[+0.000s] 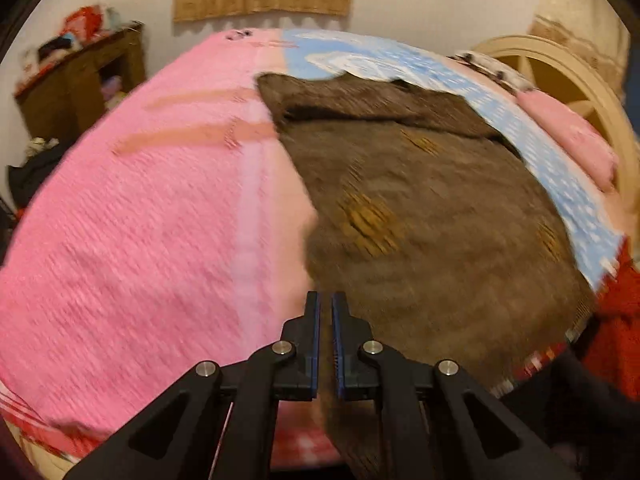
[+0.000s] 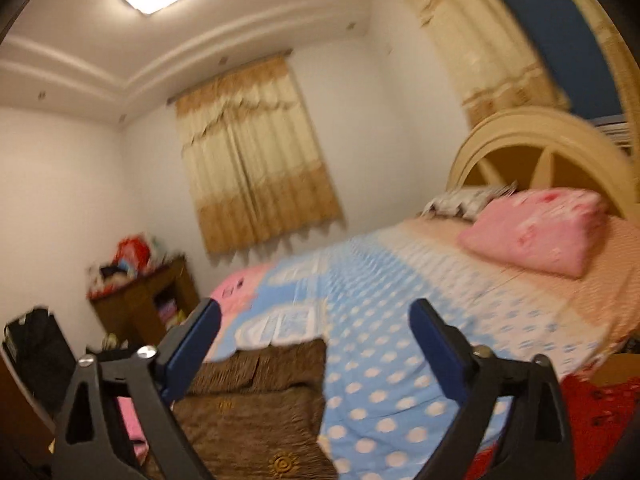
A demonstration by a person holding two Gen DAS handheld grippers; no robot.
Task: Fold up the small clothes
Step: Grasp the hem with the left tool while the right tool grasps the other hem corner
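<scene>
A brown garment point(image 1: 420, 208) with gold patches lies spread on the bed, its far part folded over. My left gripper point(image 1: 325, 300) is shut on the garment's near edge, and brown cloth runs down between its pads. In the right wrist view the same brown garment point(image 2: 256, 412) lies low in the frame. My right gripper point(image 2: 316, 312) is open and empty, raised above the bed over the garment's far edge.
The bed has a pink blanket point(image 1: 132, 240) on the left and a blue dotted sheet point(image 2: 400, 320) on the right. A pink pillow point(image 2: 536, 228) lies by the cream headboard point(image 2: 536, 136). A brown cabinet point(image 2: 148, 300) stands at the far wall. Red cloth point(image 1: 620, 320) lies at the right.
</scene>
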